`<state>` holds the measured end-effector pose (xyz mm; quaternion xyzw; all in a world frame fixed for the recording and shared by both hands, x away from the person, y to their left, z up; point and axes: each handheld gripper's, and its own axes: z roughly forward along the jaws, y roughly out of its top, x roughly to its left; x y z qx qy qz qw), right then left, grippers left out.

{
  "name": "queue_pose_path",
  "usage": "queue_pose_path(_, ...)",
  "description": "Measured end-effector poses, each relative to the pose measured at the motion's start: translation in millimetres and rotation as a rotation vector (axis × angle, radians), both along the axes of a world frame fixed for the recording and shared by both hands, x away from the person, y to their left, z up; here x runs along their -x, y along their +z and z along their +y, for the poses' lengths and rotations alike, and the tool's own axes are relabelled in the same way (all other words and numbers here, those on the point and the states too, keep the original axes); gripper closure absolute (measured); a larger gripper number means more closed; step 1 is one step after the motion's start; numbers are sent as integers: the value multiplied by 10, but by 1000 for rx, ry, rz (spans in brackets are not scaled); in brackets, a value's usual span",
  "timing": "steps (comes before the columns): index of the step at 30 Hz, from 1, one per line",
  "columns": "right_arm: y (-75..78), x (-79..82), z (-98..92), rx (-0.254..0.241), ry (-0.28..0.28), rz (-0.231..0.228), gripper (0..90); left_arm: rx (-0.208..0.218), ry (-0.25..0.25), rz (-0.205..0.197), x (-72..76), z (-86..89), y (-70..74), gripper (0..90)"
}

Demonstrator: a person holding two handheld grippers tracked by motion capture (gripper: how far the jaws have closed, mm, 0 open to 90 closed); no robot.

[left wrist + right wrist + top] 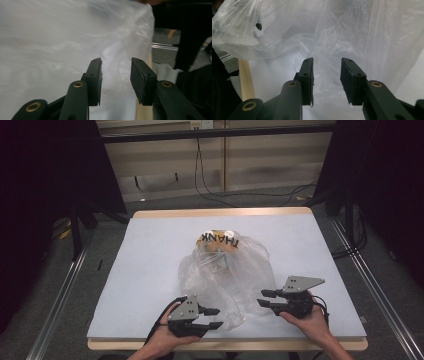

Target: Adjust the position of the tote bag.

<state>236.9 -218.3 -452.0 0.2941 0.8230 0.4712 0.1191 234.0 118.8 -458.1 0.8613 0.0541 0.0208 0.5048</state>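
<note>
— Risk first, starting on your left: your left gripper sits at the near left corner of the plastic bag, jaws apart with nothing pinched. The film just ahead of them looks loose and billowy. Close now and, in my judgement, you catch a single thin layer or none at all, and the film slides out.

— And the middle?

— The bag lies on the bench, crumpled and standing up a bit, its printed end toward the far side with something orange-brown inside there. Drag one corner harder than the other and you could tip the heap or tear the film; I would guess the weight at the far end anchors it.

— My right hand?

— Your right gripper is at the bag's near right edge, pointing in toward it, jaws also apart and empty. In the right gripper view the folds hang just beyond the jaws, not between them.

— So neither side has it?

— Neither. In the left gripper view the film is a white wall right ahead of the jaws; whether it touches them I cannot tell.
</note>
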Motion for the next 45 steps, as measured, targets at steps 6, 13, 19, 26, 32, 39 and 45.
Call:
queue_pose_path(6,-47,9,29,14,26,19,593,-19,-17,-1,24,-66,-49,589)
queue_pose_path(13,-158,-28,83,68,50,64,560,-76,-34,-1,19,-144,-131,547)
queue_pose_path(19,-243,-52,123,125,67,91,564,-156,-21,-22,-26,-188,-229,572)
queue_pose_path(26,-303,-50,159,172,73,97,682,-184,-9,-8,-73,-191,-265,682)
queue_pose_path(32,-299,-55,158,171,68,102,871,-196,-14,63,-101,-193,-246,893)
queue_pose_path(39,-234,18,196,129,120,94,895,-127,-33,94,-73,-83,-147,900)
queue_pose_path(45,-164,114,236,102,139,67,899,-95,-16,93,-36,35,-80,900)
